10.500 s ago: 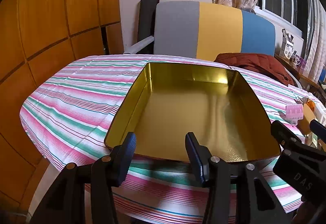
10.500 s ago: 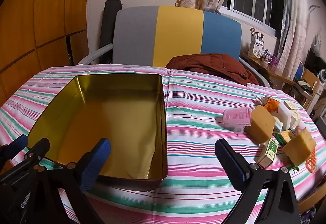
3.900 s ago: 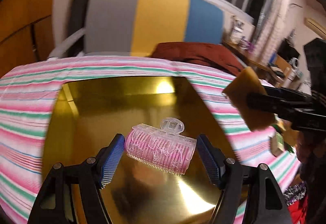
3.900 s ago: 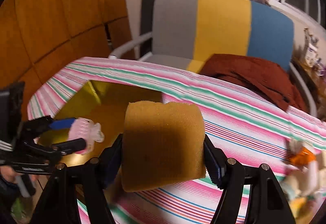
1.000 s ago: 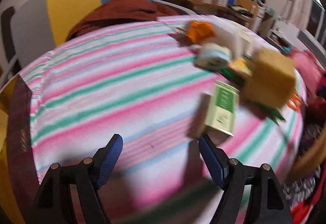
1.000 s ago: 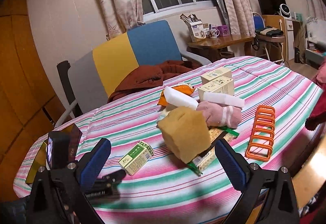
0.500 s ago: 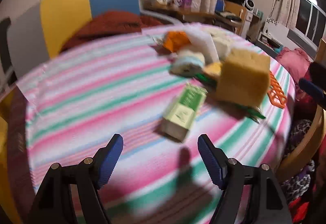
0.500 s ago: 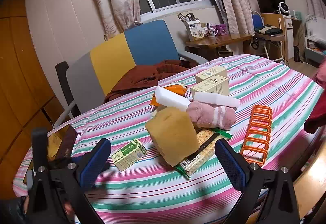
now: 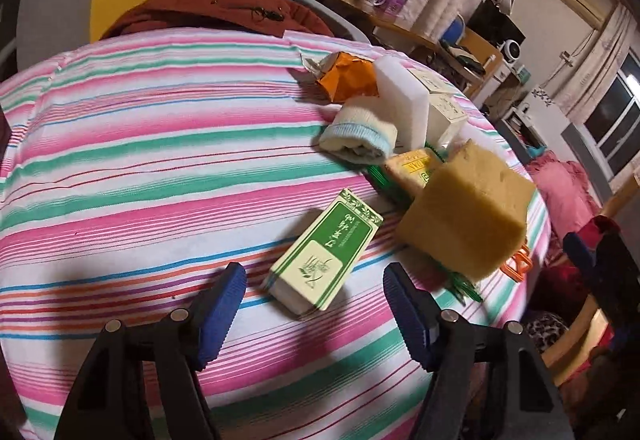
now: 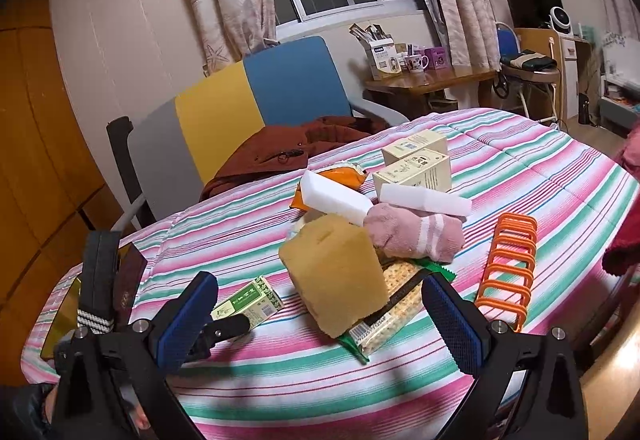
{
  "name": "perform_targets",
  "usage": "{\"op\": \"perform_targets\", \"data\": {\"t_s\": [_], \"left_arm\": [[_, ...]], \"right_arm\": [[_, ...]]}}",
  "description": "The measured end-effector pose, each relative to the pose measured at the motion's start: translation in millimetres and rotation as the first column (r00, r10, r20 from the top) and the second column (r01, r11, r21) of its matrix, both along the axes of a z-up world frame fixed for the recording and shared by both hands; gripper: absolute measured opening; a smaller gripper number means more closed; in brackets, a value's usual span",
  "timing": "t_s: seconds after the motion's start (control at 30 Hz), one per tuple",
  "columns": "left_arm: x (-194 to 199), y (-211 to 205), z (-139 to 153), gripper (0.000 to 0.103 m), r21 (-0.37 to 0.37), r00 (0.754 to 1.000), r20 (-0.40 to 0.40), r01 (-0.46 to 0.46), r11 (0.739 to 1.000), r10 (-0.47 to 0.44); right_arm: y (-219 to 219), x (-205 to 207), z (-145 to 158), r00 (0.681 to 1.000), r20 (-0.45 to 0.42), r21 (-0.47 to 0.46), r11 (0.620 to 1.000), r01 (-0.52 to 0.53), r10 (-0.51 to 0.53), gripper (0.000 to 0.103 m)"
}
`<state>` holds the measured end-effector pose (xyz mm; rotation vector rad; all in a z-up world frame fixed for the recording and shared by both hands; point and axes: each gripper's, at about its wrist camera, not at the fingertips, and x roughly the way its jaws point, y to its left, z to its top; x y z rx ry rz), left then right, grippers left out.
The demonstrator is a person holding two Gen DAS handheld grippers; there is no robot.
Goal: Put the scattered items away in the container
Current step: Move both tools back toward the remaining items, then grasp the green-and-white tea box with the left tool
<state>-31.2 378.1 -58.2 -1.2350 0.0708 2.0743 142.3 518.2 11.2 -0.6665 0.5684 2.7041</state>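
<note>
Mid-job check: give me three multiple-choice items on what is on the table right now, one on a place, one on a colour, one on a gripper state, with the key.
1. Where does the green and white box lie?
A. on the striped cloth, in front of the left gripper's open jaws
B. on top of the yellow sponge
C. inside the tin

2. What colour is the ladder-shaped plastic rack?
A. blue
B. orange
C. white

3. What does the right gripper hold?
A. the pink sock
B. a white foam block
C. nothing

Key:
1 A: the box lies flat on the striped tablecloth, just ahead of the left fingertips, beside the yellow sponge.
2 B: the rack is orange in the right wrist view.
3 C: its jaws stand wide apart with nothing pressed between the pads; the sponge sits beyond them.
</note>
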Motion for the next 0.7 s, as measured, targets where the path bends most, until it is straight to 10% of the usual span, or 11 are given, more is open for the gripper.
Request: {"op": "perform_targets", "data": {"t_s": [0.4, 0.7], "left_arm": [[-54.1, -3.8, 5.9, 0.072, -0.189, 0.97, -0.205, -0.171, 0.967, 0.131], [-52.5, -22.7, 17.7, 0.075, -0.16, 0.965, -0.241, -0.142, 0.977, 0.101]], "right_arm": [[2.4, -4.2, 5.5, 0.999, -0.027, 0.005, 0.999, -0.046, 0.047, 0.103], [-0.3, -6.7, 6.6, 0.997, -0.032, 0.03, 0.997, -0.067, 0.068, 0.103]]}}
